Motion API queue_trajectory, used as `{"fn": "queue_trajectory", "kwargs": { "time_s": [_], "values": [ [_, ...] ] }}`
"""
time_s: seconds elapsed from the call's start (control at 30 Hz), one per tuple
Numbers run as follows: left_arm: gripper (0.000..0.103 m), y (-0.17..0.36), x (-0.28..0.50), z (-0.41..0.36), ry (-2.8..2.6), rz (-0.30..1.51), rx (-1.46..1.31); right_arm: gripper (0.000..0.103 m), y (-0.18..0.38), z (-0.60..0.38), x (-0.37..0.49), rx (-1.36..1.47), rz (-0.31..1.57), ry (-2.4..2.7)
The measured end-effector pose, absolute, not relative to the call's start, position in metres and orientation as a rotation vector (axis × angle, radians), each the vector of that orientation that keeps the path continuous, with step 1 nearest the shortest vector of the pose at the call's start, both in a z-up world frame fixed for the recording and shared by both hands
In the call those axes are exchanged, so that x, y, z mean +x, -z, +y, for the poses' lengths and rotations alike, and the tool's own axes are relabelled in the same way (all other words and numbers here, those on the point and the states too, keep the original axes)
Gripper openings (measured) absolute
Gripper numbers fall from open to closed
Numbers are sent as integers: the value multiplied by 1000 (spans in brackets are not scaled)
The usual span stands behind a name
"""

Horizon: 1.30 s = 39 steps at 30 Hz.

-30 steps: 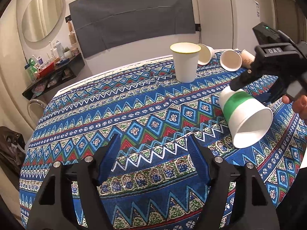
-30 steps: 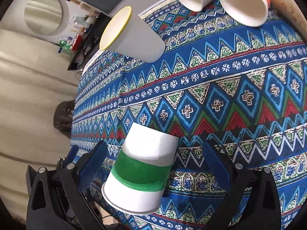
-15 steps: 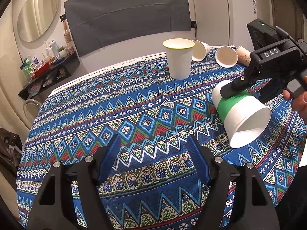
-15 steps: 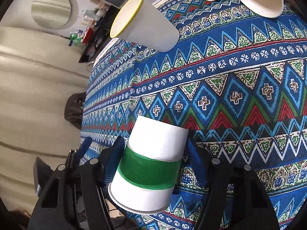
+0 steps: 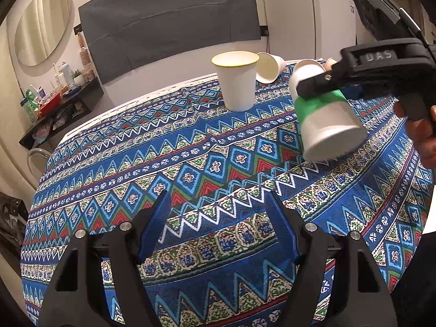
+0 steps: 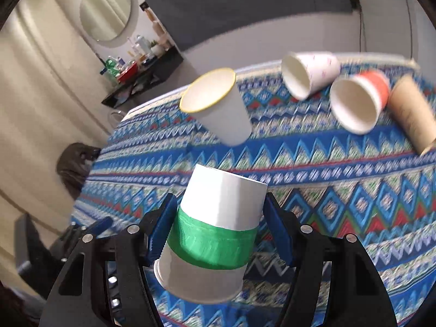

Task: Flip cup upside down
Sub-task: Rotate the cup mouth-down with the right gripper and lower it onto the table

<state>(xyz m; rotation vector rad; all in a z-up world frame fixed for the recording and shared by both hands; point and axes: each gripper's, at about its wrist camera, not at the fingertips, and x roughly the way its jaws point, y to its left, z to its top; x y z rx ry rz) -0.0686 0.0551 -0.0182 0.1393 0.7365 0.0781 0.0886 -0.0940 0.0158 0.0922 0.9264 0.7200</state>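
Rotated further since half a second ago: green-banded cup (image 6: 215, 234) now sits mouth-down, base up, clamped at its band between the right gripper (image 6: 216, 231) fingers, hanging just above the tablecloth (image 5: 190, 163). Flip looks nearly complete; lowering and release remain. Left gripper (image 5: 218, 226) idles, fingers apart, nothing between them. Beyond the fingers: upright yellow-rimmed cup (image 5: 236, 80), then toppled cups (image 6: 354, 103).

The letters "DAS", blurred, stand in raised grey on the black body of the right hand-held gripper (image 5: 331, 90). Nothing else is legible.
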Motion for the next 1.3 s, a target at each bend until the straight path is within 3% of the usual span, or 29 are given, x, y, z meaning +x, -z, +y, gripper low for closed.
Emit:
{"fn": "queue_trajectory", "kwargs": {
  "time_s": [0.67, 1.07, 1.13, 1.2, 1.3],
  "values": [
    [74, 23, -64, 38, -21, 743, 149, 62, -16, -83, 39, -402, 517, -621],
    [74, 26, -70, 16, -3, 762, 165, 60, -10, -96, 15, -431, 521, -660],
    [74, 26, -73, 12, -6, 762, 174, 63, -10, -97, 11, -425, 530, -676],
    [74, 25, -75, 10, 3, 768, 172, 73, -9, -99, 8, -424, 539, -688],
    [74, 23, -79, 9, 19, 773, 152, 76, -9, -102, 0, -456, 537, -679]
  ]
}}
